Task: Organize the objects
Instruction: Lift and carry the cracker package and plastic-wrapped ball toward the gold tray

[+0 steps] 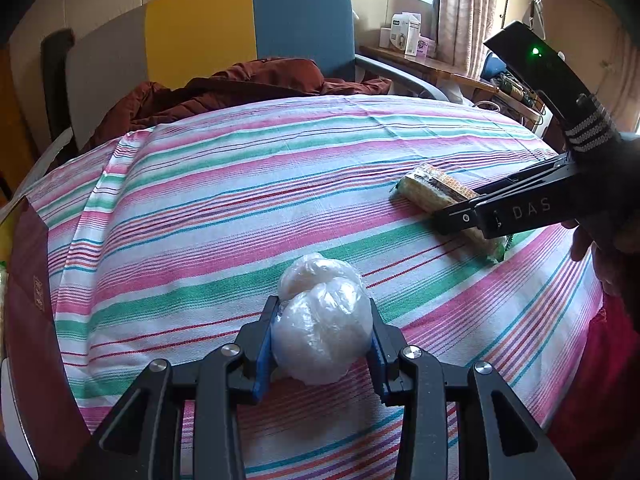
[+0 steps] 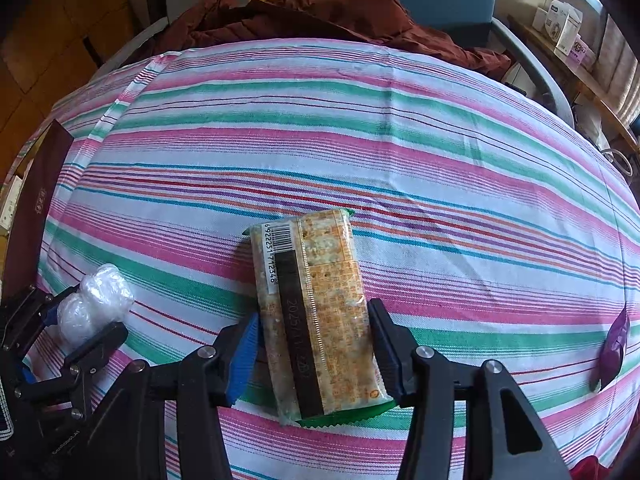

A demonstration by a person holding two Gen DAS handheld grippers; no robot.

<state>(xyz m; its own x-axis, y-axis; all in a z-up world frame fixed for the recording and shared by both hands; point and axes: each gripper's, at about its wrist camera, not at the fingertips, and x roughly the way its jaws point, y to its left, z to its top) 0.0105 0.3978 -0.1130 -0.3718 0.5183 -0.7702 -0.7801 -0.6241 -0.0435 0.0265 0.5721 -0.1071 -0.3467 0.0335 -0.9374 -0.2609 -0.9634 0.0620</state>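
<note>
A white lump wrapped in clear plastic (image 1: 320,320) rests on the striped tablecloth (image 1: 240,200), and my left gripper (image 1: 322,304) is shut on it, blue pads pressing both sides. From the right wrist, this lump (image 2: 96,300) and the left gripper (image 2: 94,312) sit at the left edge. A long cracker packet (image 2: 312,300) with a barcode lies flat on the cloth (image 2: 440,160). My right gripper (image 2: 314,314) straddles its near half, jaws easing apart, pads just off its sides. In the left wrist view the right gripper (image 1: 460,220) stands over the packet (image 1: 432,192).
A dark maroon box (image 1: 28,280) sits at the table's left edge. A rust-brown garment (image 1: 240,84) lies heaped on the yellow-and-blue chair (image 1: 248,28) behind the table. A purple wrapper (image 2: 612,348) lies at the right. A hand (image 1: 600,248) holds the right gripper.
</note>
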